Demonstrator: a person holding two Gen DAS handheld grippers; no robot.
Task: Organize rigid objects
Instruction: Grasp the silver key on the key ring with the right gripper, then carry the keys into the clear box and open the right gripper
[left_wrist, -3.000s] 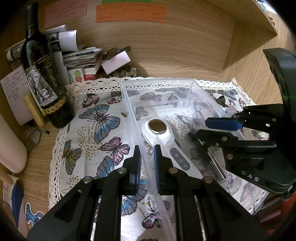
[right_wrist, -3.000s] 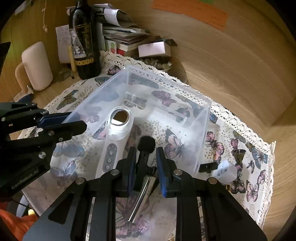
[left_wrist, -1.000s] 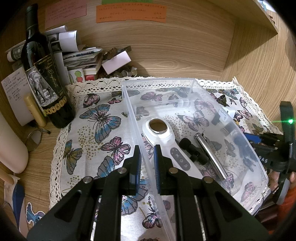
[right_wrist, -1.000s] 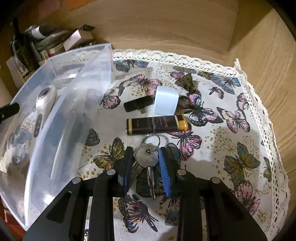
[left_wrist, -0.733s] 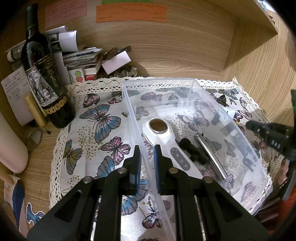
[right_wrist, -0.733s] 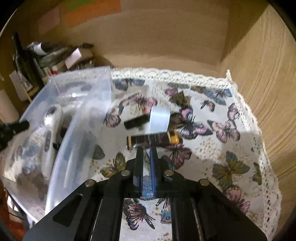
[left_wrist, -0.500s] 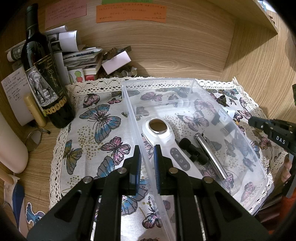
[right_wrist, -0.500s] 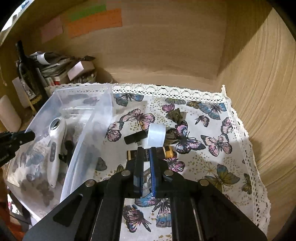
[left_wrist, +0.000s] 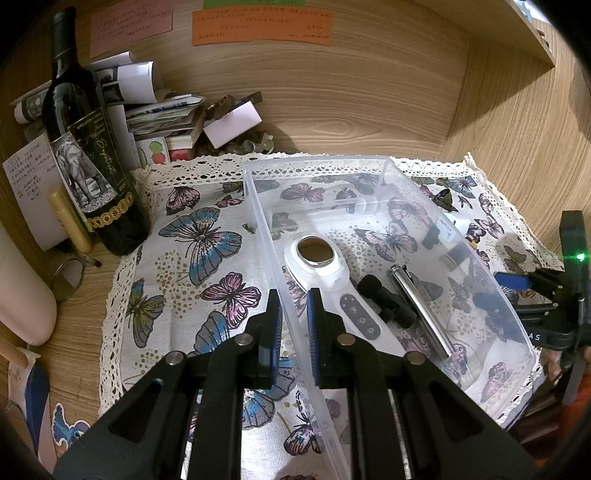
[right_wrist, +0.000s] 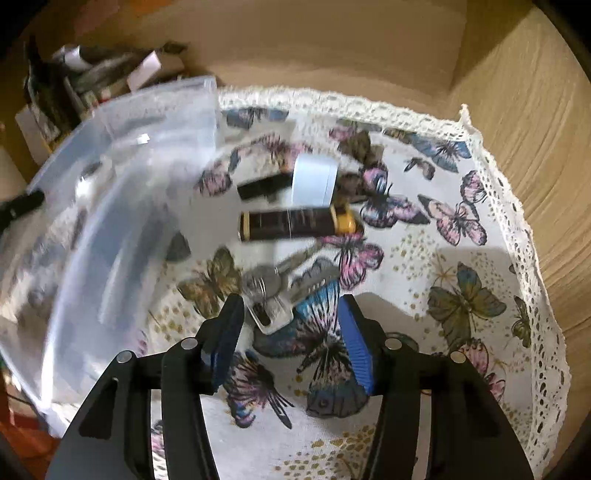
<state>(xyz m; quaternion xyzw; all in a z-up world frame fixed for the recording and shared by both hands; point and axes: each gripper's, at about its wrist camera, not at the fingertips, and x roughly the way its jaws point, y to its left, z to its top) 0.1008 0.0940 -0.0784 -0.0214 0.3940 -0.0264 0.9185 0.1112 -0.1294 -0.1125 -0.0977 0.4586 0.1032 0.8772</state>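
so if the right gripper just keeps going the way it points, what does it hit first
Most likely the keys on the butterfly cloth, lying just ahead of the open right gripper, nearer its left finger. The view is blurred, so depth is uncertain.

Both tools were matte black plastic with ribbed blue pads. The left gripper (left_wrist: 293, 319) showed round silver screw heads along its forked arms. The right gripper (right_wrist: 291, 332) had the same screws; seen from the left camera, it bore white lettering and a glowing green light.

Keys (right_wrist: 273, 291) lie on the cloth (right_wrist: 424, 295) right of the bin (right_wrist: 110, 206).
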